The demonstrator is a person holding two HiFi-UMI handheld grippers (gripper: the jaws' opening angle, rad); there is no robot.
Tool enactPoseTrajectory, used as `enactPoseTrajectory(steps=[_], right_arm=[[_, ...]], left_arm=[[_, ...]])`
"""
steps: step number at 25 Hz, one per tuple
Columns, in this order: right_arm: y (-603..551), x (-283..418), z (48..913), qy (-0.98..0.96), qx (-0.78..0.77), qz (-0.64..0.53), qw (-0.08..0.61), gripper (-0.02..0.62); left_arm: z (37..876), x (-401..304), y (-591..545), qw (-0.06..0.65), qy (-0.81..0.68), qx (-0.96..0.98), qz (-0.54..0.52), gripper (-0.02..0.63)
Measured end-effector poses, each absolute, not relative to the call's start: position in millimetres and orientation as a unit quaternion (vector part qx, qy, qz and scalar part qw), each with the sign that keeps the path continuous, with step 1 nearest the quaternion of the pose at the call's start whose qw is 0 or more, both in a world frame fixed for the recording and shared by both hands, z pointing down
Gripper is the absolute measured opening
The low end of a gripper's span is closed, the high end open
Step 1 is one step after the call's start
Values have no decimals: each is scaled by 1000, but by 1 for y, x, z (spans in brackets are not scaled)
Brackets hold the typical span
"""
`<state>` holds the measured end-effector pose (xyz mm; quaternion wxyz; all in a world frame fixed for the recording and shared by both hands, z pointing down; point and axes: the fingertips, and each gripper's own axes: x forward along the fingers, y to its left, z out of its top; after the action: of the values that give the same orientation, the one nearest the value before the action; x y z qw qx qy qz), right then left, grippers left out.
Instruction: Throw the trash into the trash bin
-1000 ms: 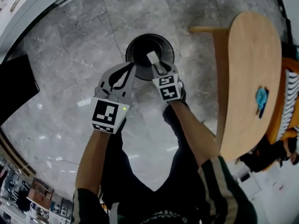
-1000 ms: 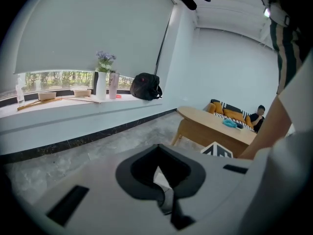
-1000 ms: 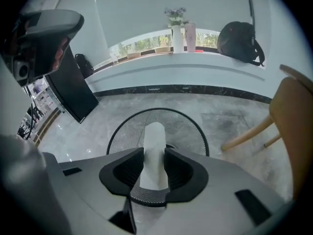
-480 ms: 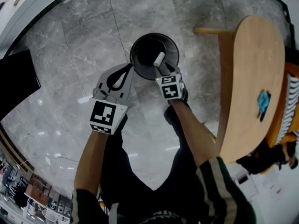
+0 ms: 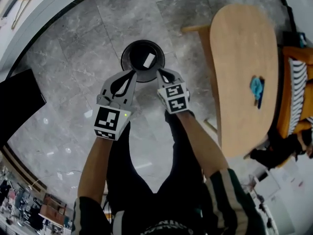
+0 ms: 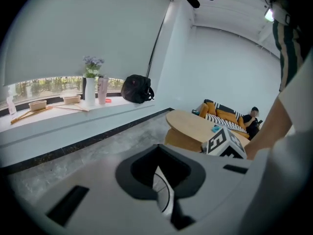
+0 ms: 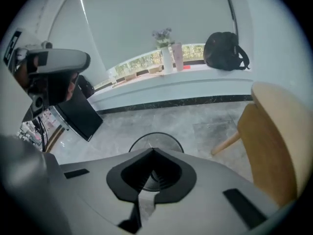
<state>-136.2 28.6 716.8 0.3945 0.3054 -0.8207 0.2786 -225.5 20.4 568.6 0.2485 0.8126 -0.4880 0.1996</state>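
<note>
- Right gripper [image 5: 161, 73], held in the person's right hand, has just been closing its jaws. They now meet tip to tip with nothing between them.
- Left gripper [image 5: 132, 72], just beside it at 9 o'clock, also has its jaws pressed together and carries nothing.
- Trash bin [image 5: 124, 62], round and black, stands on the grey marble floor [image 5: 73, 48] at 12 o'clock, below and just beyond both pairs of tips.
- Trash [image 5: 148, 60], a small white piece, lies inside the bin, at 11 o'clock from the right gripper's tips and apart from them.
- Wooden table [image 5: 239, 43] stands at 3 o'clock of the bin, with a small blue object [image 5: 256, 88] lying on it.
</note>
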Motion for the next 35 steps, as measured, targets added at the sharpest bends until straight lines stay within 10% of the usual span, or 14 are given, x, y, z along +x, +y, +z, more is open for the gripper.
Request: enactPoseTrajectory(steps=[18, 35], right_arm=[[-44, 75, 487, -771, 561, 235, 186, 0], [-6, 287, 500, -672, 670, 248, 194, 7]], left_arm=[[437, -21, -55, 158, -326, 912, 192, 0], [447, 159, -46, 147, -199, 945, 212, 0]])
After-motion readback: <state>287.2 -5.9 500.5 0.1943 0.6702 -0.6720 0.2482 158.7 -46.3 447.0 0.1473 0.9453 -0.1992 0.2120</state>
